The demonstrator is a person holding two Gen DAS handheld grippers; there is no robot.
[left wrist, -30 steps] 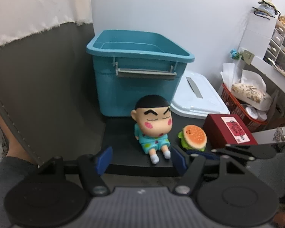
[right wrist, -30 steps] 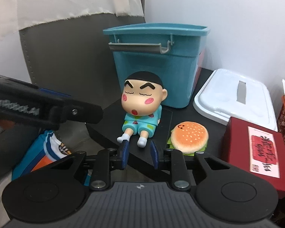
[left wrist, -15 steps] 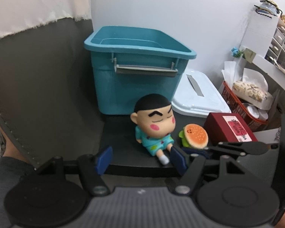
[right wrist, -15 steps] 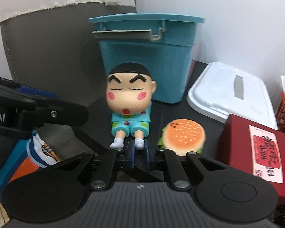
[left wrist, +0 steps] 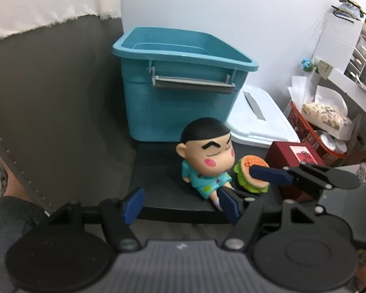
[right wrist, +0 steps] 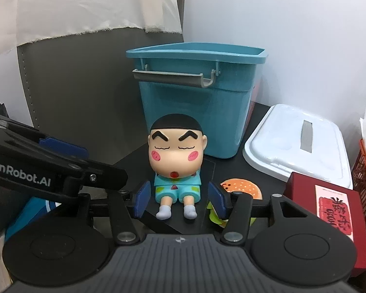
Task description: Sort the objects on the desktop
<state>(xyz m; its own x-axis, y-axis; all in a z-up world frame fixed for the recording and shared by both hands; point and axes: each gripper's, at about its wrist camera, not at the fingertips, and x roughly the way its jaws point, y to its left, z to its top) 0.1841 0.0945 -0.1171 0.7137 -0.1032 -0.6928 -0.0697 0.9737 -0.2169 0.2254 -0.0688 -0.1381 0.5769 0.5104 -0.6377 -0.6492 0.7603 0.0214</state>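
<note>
A cartoon boy figure (right wrist: 175,161) in teal pyjamas sits on the black tabletop (left wrist: 163,171) in front of a teal bin (right wrist: 195,109). My right gripper (right wrist: 179,201) has its jaws opening; the figure's legs lie between the blue pads, with a gap on both sides. A toy burger (right wrist: 244,188) lies just right of the figure, partly behind the right finger. In the left wrist view the figure (left wrist: 207,163) leans toward the burger (left wrist: 252,178). My left gripper (left wrist: 180,205) stands open in front of the table edge, with nothing between its fingers.
A white lid (right wrist: 297,146) lies right of the bin, with a dark red box (right wrist: 329,210) in front of it. A red basket (left wrist: 312,134) of packets and white drawers stand at the far right. A grey chair back (left wrist: 61,97) rises on the left.
The right gripper's jaws closed at the figure's feet, then spread apart around its legs. The figure turned and shifted toward the burger. The left gripper stayed put.
</note>
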